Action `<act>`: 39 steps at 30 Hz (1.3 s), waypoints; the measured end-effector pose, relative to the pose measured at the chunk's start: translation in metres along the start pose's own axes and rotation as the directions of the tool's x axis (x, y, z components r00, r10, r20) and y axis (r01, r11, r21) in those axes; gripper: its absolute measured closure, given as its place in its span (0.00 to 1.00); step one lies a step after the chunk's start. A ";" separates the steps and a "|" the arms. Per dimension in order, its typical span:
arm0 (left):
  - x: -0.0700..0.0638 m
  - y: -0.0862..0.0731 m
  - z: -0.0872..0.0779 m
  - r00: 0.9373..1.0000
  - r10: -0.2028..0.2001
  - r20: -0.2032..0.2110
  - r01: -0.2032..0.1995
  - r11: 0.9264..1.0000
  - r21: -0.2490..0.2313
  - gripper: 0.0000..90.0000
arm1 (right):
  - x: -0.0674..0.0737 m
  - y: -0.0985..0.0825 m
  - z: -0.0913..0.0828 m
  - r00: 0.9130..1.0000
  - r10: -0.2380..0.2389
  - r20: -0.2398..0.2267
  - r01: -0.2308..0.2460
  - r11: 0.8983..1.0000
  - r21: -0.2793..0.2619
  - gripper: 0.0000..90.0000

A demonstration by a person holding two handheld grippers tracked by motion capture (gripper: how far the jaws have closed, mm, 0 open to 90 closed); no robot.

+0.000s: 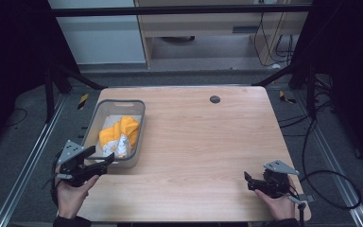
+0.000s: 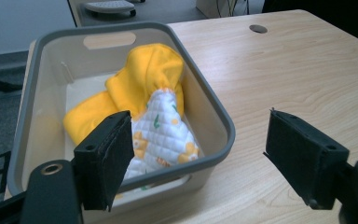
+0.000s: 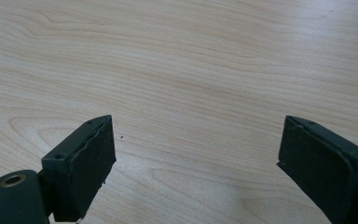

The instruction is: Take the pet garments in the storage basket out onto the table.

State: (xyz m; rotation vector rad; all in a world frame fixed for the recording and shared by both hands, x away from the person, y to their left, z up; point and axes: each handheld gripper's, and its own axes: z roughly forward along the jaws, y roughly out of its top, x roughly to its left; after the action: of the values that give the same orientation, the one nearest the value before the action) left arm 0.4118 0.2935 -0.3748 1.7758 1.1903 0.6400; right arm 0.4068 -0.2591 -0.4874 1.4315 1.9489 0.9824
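Observation:
A grey plastic bin (image 1: 101, 111) (image 2: 216, 112) stands on the left side of the wooden table (image 1: 203, 137). Inside it lies a crumpled yellow cloth with a white quilted printed lining (image 1: 119, 135) (image 2: 149, 84). My left gripper (image 1: 103, 160) (image 2: 200, 158) hovers just in front of the bin's near wall, open, nothing between its jaws. My right gripper (image 1: 247, 181) (image 3: 196, 163) is low over bare wood near the table's front right corner, open and holding nothing.
A round grommet hole (image 1: 214, 99) (image 2: 258, 28) sits near the table's far edge. Cables (image 1: 331, 179) trail on the floor to the right. Metal frame rails (image 1: 33, 151) run along both sides of the table.

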 end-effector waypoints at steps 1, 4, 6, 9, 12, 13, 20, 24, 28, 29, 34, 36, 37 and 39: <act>0.000 0.005 0.000 1.000 0.005 0.001 -0.005 1.000 -0.007 0.25 | 0.000 0.000 0.000 1.000 0.001 -0.003 -0.001 1.000 -0.002 0.12; 0.000 0.010 0.001 1.000 0.011 0.001 -0.011 1.000 -0.013 0.25 | 0.000 0.000 0.000 1.000 0.001 -0.007 -0.001 1.000 -0.002 0.12; 0.001 0.017 0.002 1.000 0.019 -0.002 -0.019 1.000 -0.014 0.25 | 0.000 0.000 0.000 1.000 0.000 -0.006 0.000 1.000 -0.002 0.12; 0.003 0.022 0.004 1.000 0.018 -0.002 -0.018 1.000 -0.015 0.25 | 0.000 0.000 0.000 1.000 0.008 -0.008 -0.008 1.000 -0.001 0.12; 0.004 0.025 0.006 1.000 0.022 -0.010 -0.022 1.000 -0.013 0.25 | 0.000 0.000 0.000 1.000 0.004 -0.005 -0.004 1.000 -0.003 0.12; 0.005 0.027 0.008 1.000 0.018 -0.013 -0.018 1.000 -0.013 0.25 | 0.000 0.000 0.000 1.000 0.006 -0.005 -0.006 1.000 -0.003 0.12; 0.008 0.033 0.023 1.000 0.017 -0.020 -0.017 1.000 0.006 0.25 | 0.000 0.000 0.001 1.000 0.002 -0.007 -0.002 1.000 -0.001 0.12; 0.010 0.034 0.030 1.000 0.015 -0.021 -0.015 1.000 0.014 0.25 | 0.000 0.000 0.001 1.000 0.003 -0.008 -0.003 1.000 -0.001 0.12; 0.011 0.037 0.039 0.999 0.018 -0.032 -0.017 1.000 0.025 0.25 | 0.000 0.000 0.001 1.000 0.005 -0.008 -0.005 1.000 -0.001 0.12; 0.011 0.038 0.041 0.999 0.020 -0.033 -0.019 0.999 0.029 0.25 | 0.000 0.000 0.001 1.000 0.005 -0.008 -0.005 1.000 -0.001 0.12; 0.014 0.042 0.051 0.998 0.037 -0.048 -0.034 0.998 0.051 0.25 | -0.001 0.000 0.001 1.000 0.003 -0.008 -0.003 1.000 0.000 0.12; 0.016 0.043 0.054 0.998 0.033 -0.049 -0.030 0.998 0.056 0.25 | -0.001 0.000 0.002 1.000 0.001 -0.009 -0.001 1.000 0.001 0.12; 0.016 0.043 0.055 0.998 0.029 -0.053 -0.026 0.998 0.057 0.25 | -0.001 0.000 0.002 1.000 0.001 -0.009 -0.001 1.000 0.001 0.12; 0.017 0.043 0.058 0.997 0.042 -0.071 -0.037 0.997 0.070 0.25 | -0.001 0.000 0.002 1.000 0.001 -0.010 -0.001 1.000 0.001 0.12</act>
State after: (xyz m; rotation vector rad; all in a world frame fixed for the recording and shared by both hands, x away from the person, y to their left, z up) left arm 0.4843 0.2804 -0.3655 1.8513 1.2414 0.6989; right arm 0.4082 -0.2594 -0.4882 1.4304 1.9561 0.9906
